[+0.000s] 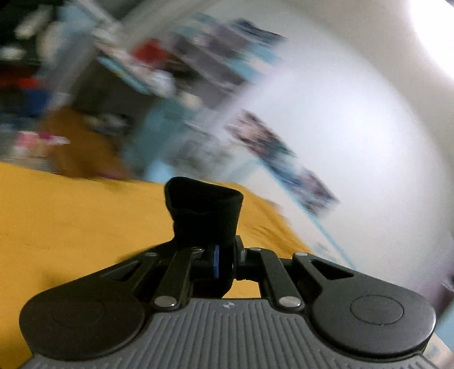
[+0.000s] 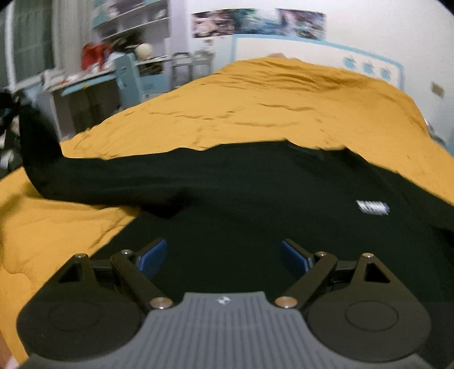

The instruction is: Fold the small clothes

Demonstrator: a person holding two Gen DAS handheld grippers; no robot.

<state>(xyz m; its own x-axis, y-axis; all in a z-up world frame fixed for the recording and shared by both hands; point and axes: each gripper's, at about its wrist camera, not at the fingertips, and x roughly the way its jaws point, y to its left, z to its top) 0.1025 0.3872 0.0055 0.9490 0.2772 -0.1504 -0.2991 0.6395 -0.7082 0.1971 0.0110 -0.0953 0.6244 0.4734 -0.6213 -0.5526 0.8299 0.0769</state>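
A black long-sleeved top (image 2: pixel 255 193) with a small white chest print lies spread on the mustard bed cover (image 2: pixel 269 99). One sleeve (image 2: pixel 42 153) stretches away to the left and rises off the bed. In the left wrist view my left gripper (image 1: pixel 224 255) is shut on the black sleeve cuff (image 1: pixel 204 210), which sticks up past its tips above the cover (image 1: pixel 71 221). My right gripper (image 2: pixel 224 255) hovers over the lower body of the top, jaws wide open, blue pads (image 2: pixel 153 255) bare with nothing between them.
Left of the bed stand a blue desk and chair (image 2: pixel 124 76) with cluttered shelves above. Posters (image 2: pixel 255 22) hang on the white wall behind the bed. The left wrist view is heavily blurred, showing shelves and wall (image 1: pixel 340 127).
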